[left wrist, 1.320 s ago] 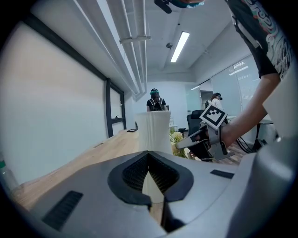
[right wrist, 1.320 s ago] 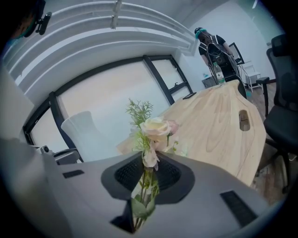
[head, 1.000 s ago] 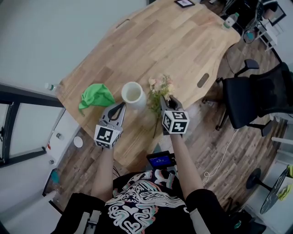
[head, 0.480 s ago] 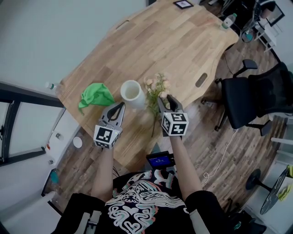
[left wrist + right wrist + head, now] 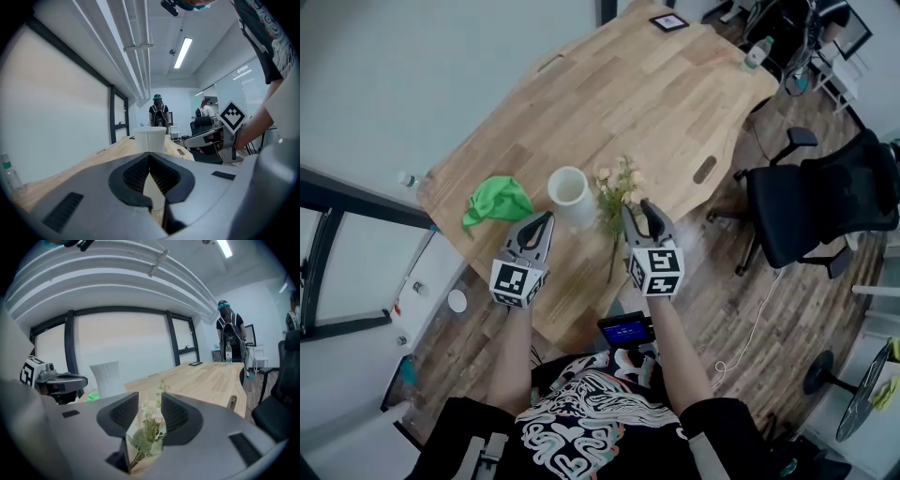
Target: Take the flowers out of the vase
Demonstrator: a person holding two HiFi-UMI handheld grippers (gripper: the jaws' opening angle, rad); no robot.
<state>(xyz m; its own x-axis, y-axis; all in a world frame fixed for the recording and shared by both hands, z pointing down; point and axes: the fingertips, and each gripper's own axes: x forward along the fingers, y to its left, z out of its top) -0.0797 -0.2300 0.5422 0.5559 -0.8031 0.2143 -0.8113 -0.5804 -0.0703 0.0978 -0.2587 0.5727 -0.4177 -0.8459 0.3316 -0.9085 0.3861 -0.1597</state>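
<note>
1. the flowers [image 5: 612, 199] are already out of the vase [image 5: 570, 192]. they lie flat on the table [image 5: 675, 94], just beside the vase on its right, with the blossoms toward the middle of the table and the stem ends toward its near edge.
2. the right gripper [image 5: 637, 208] hangs over the stems. its jaws have just been opening and now stand about half apart. in the right gripper view the bunch shows in the gap, but the pads do not press on it, so it holds nothing.
3. the left gripper [image 5: 544, 220] has its jaws fully together on nothing. it points at the vase from the near edge and seems not to touch it.
4. the step in hand is, by judgement, to let go and draw away. to do it well, the right gripper should keep its jaws wide and leave upward, so no pad catches a leaf and drags the bunch off the near edge or against the vase.
5. the flowers are small and pale, cream and pink, with soft green leaves on thin stems. they look light and easy to disturb.
6. the vase is a white, matte, upright cylinder with a ribbed wall.
7. the table is of pale wood planks with rounded corners. a crumpled green cloth [image 5: 497, 199] lies near its left edge.
</note>
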